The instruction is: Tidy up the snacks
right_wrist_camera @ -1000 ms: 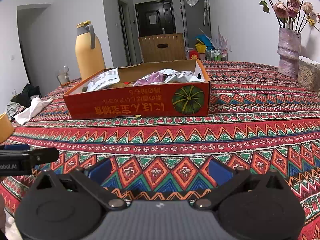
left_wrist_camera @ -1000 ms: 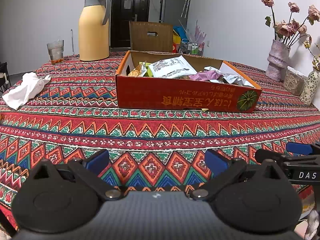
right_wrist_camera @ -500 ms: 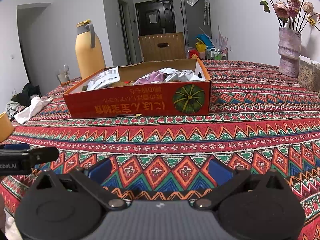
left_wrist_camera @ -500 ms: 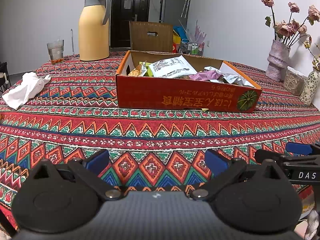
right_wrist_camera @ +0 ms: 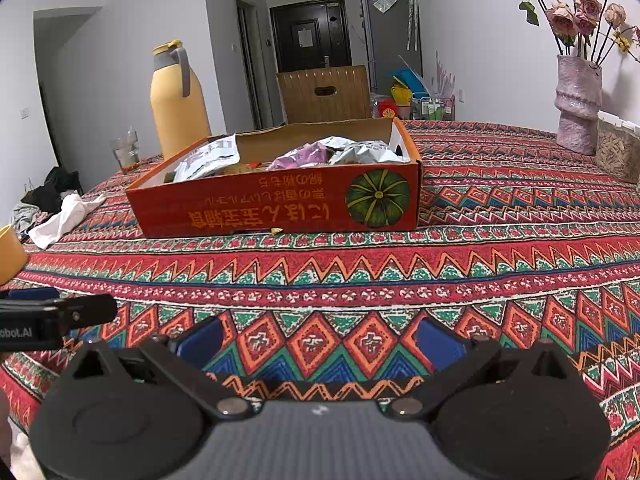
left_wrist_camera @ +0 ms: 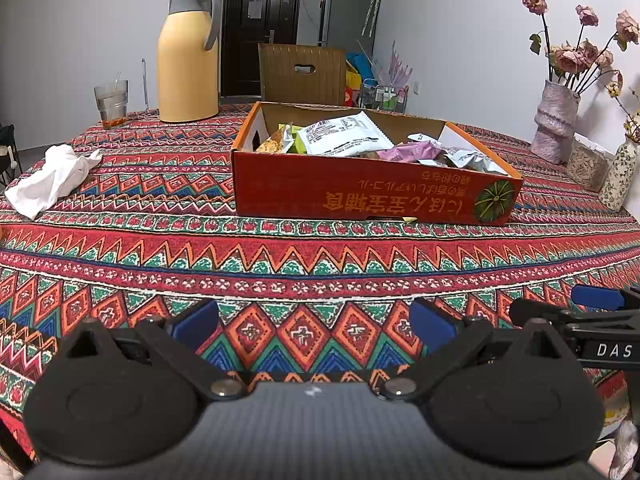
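Note:
A red cardboard box (left_wrist_camera: 372, 196) (right_wrist_camera: 280, 208) with a pumpkin picture stands on the patterned table. Several snack packets lie inside it: a white one (left_wrist_camera: 344, 136) (right_wrist_camera: 208, 156), a purple one (left_wrist_camera: 408, 151) (right_wrist_camera: 308, 154) and a silver one (left_wrist_camera: 468, 158) (right_wrist_camera: 360, 152). My left gripper (left_wrist_camera: 314, 324) is open and empty, low over the cloth, well short of the box. My right gripper (right_wrist_camera: 320, 338) is open and empty, beside the left one. Each gripper shows at the edge of the other's view.
A yellow thermos jug (left_wrist_camera: 188, 56) (right_wrist_camera: 178, 100) and a glass (left_wrist_camera: 111, 100) (right_wrist_camera: 126, 152) stand behind the box at left. A white crumpled cloth (left_wrist_camera: 52, 180) (right_wrist_camera: 64, 216) lies at left. A vase with flowers (left_wrist_camera: 554, 120) (right_wrist_camera: 578, 104) stands at right. A chair (left_wrist_camera: 302, 74) is behind the table.

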Available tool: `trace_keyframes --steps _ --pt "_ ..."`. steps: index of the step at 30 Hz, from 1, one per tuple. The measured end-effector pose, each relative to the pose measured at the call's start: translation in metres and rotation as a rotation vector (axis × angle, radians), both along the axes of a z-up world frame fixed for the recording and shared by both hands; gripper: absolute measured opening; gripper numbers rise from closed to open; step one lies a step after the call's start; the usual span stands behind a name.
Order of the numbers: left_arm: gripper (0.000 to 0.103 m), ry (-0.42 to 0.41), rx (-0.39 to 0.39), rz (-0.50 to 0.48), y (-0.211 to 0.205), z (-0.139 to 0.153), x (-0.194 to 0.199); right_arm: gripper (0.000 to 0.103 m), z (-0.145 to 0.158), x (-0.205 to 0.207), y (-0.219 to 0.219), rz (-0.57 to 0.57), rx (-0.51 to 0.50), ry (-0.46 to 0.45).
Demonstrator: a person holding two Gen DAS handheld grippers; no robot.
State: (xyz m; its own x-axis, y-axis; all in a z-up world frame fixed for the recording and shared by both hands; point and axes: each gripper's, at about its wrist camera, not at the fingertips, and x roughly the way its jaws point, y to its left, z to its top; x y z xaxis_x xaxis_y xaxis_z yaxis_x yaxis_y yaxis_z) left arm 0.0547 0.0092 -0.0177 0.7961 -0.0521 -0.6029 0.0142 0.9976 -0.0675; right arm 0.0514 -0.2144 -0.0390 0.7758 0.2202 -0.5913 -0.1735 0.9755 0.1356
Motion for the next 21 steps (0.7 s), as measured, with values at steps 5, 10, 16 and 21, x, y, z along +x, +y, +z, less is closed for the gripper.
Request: trace_keyframes --steps 5,10,16,21 --pt "0.103 -0.001 0.0 0.0 0.0 -0.0001 -0.0002 0.103 0.0 -0.0001 0.0 0.0 0.0 0.0" --pt "0.103 -0.001 -0.001 0.0 0.0 -0.0001 -0.0005 0.103 -0.0002 0.0001 0.0002 0.0 0.0 0.0" --pt "0.103 -0.002 0.0 0.0 0.0001 -0.0002 -0.0006 0.103 0.0001 -0.0002 0.0001 0.0 0.0 0.0" --pt "0.103 -0.005 -0.001 -0.003 0.0003 0.0017 -0.0011 0.103 0.0002 -0.0003 0.0001 0.0 -0.001 -0.001"
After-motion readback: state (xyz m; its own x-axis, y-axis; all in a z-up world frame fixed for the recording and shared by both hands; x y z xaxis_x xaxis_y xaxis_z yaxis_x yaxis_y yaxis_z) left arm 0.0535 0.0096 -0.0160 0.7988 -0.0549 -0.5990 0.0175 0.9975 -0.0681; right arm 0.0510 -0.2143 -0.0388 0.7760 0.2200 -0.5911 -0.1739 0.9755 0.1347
